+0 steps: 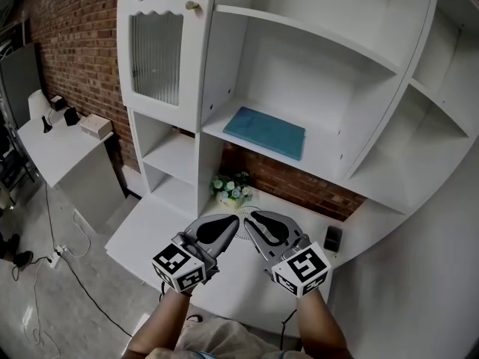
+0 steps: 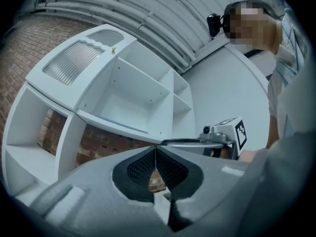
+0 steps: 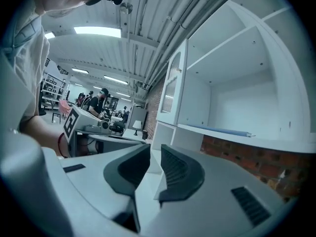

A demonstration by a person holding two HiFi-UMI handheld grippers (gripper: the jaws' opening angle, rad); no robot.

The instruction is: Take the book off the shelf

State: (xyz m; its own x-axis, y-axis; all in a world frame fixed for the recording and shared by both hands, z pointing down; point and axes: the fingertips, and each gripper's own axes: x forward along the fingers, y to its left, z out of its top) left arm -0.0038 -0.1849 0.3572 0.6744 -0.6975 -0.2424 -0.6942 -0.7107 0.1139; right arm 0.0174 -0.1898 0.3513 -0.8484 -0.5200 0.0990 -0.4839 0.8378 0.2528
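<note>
a big white shelf unit stands against a red brick wall. boards split it into many open boxes.

the book is in the wide middle box, lying flat on the board. it sits nearer the left wall of that box than the right one.

up at the top left of the shelf unit is a door with bumpy glass. the door is closed and has a small round knob.

under the book's board you can see bricks at the back. there a little pot of flowers stands on the white desk top. the flowers are pale and the leaves are green. a small dark thing lies on the desk top too, off to the right.

far to the left is a small table with a box on it.

the book is thin and blue-green. its cover faces up. it is a plain rectangle, turned a bit slanted on the board. from the right gripper view only its thin blue edge shows. from the left gripper view it is just a faint blue line.

both grippers are low down over the desk top, side by side, well apart from the book. the left gripper is clenched tight, pads touching, with nothing in it. the right gripper has its jaws a little apart, and nothing is between them.
</note>
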